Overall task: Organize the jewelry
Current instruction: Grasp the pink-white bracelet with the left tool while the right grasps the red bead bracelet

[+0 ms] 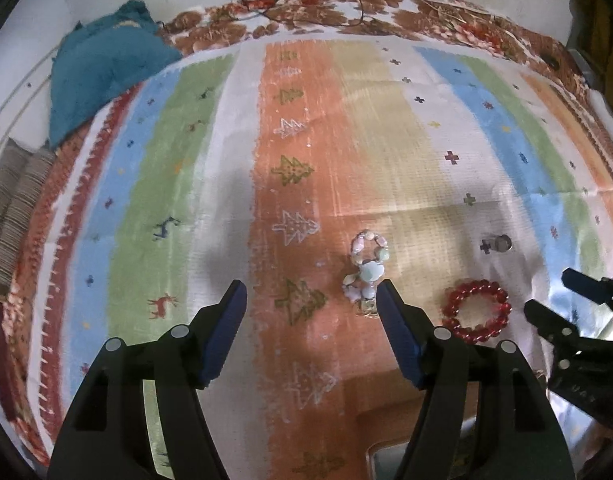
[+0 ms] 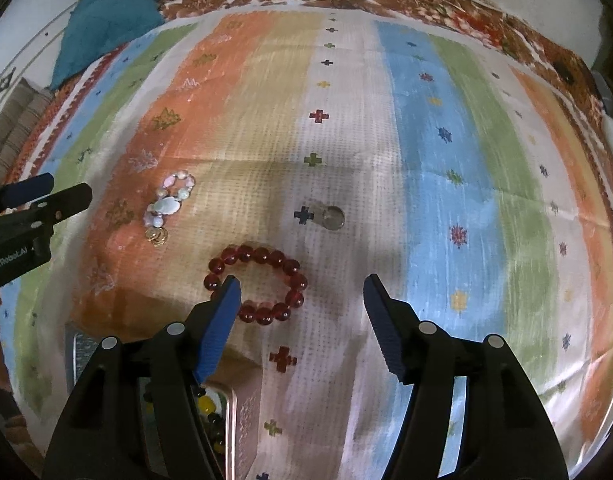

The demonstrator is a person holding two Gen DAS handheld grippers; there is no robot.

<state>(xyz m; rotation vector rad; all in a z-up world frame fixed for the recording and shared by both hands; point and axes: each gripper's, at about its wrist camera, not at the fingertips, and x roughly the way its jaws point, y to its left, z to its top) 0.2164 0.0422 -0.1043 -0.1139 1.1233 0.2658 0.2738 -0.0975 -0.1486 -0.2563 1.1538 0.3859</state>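
Red bracelet [image 2: 256,289]: lying on the striped cloth [image 2: 426,184], touching my right gripper's [image 2: 300,294] left fingertip.
Pastel bracelet [image 1: 366,270]: sitting beside my left gripper's [image 1: 310,300] right fingertip, possibly touching.
Jaws: both standing apart, gripping nothing.

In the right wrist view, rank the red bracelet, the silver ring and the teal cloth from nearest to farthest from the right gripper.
1. Red bracelet, by the right gripper's left finger.
2. Silver ring, just ahead.
3. Teal cloth, far upper left.

L gripper [image 1: 311,294] & R gripper [image 2: 300,290] both angled down, jaws apart, empty.
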